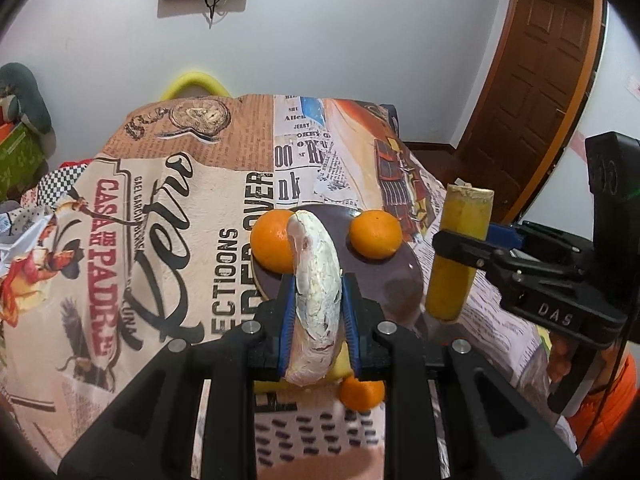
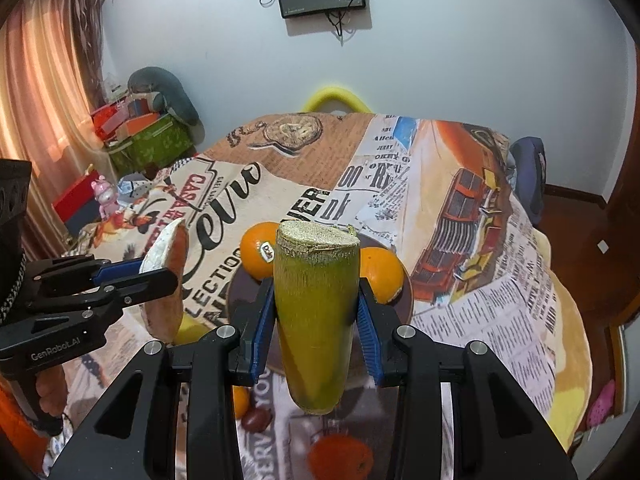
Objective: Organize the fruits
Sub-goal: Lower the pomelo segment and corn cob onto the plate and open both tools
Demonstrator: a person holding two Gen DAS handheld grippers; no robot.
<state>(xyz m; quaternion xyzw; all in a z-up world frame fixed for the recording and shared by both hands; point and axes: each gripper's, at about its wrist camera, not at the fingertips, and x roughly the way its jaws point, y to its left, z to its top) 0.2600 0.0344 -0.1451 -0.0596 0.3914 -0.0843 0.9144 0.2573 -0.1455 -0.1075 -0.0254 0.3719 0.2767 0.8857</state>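
Newsprint tablecloth (image 1: 192, 208), "GenRobot.AI" left gripper (image 2: 160, 276), stickered orange (image 2: 260, 256)

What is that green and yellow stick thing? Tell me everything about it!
The green-yellow stalk piece looks like a thick cut stem, maybe sugarcane. Its skin is smooth, greener on top and yellower below. The flat cut top looks pale, dry and rough. It stands nearly upright in the air above the table, squeezed between the blue-padded jaws of the right gripper. Nothing else touches it.

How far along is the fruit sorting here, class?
Done: two oranges sit on the dark plate. In hand: left gripper clamps a peel wedge; right gripper clamps a yellow-green stalk piece. Left: loose fruit near the table's front edge.
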